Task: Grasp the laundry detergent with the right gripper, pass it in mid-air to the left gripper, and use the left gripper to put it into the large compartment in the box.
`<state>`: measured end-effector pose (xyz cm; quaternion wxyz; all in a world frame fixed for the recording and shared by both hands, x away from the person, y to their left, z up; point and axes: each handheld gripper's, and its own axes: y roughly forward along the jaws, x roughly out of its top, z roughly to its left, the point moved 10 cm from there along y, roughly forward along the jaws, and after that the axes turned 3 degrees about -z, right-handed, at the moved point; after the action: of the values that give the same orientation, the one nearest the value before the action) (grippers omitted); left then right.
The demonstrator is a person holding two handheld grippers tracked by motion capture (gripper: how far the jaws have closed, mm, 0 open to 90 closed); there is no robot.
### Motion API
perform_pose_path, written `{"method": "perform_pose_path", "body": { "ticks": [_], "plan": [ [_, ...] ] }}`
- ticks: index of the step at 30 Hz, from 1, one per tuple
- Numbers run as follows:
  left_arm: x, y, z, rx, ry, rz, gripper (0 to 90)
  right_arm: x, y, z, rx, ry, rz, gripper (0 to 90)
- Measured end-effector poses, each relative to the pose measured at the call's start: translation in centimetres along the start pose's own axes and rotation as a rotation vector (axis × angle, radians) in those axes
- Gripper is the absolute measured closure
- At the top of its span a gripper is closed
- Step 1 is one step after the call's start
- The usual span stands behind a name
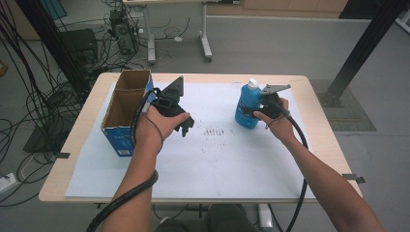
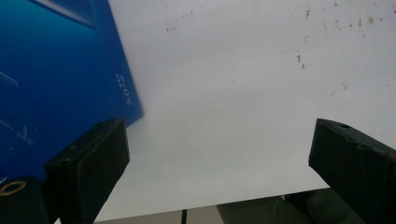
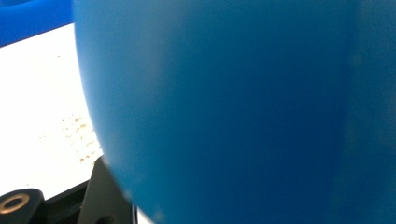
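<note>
White sheet (image 1: 212, 159) spread over a light wooden table (image 1: 319, 121), with small dark specks (image 1: 215, 131) near the middle. Grey floor around. Black cables (image 1: 29, 101) tangled at left, beside a dark case (image 1: 80, 46). Behind, white legs of another table (image 1: 205, 46). At right, a black slanting post (image 1: 365, 46).

Carton (image 1: 126, 112) at left of the table (image 1: 203, 164), bottle (image 1: 247, 104) well apart at right.
</note>
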<state>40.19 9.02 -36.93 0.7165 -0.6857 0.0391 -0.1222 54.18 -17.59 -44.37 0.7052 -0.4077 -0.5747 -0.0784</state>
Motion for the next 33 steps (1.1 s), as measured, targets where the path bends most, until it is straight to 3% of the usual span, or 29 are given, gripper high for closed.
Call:
{"method": "perform_pose_path", "body": {
  "ticks": [14, 21, 27, 33],
  "plan": [
    [-0.1, -0.9, 0.1, 0.001, 0.014, -0.004, 5.6, 0.0, 0.0, 0.1, -0.014, -0.009, 0.010, 43.2],
    [0.1, -2.1, -0.1, -0.009, 0.038, -0.014, 5.6, 0.0, -0.1, 0.1, -0.019, 0.015, 0.024, 43.4],
    [0.2, -3.2, -0.3, -0.006, 0.088, -0.011, 5.6, 0.3, -0.4, 0.2, -0.009, 0.031, 0.047, 43.5],
    [0.8, -4.6, -0.8, -0.018, 0.152, -0.024, 5.5, 1.8, -1.4, 0.2, 0.010, 0.045, 0.021, 43.5]
  ]
}}
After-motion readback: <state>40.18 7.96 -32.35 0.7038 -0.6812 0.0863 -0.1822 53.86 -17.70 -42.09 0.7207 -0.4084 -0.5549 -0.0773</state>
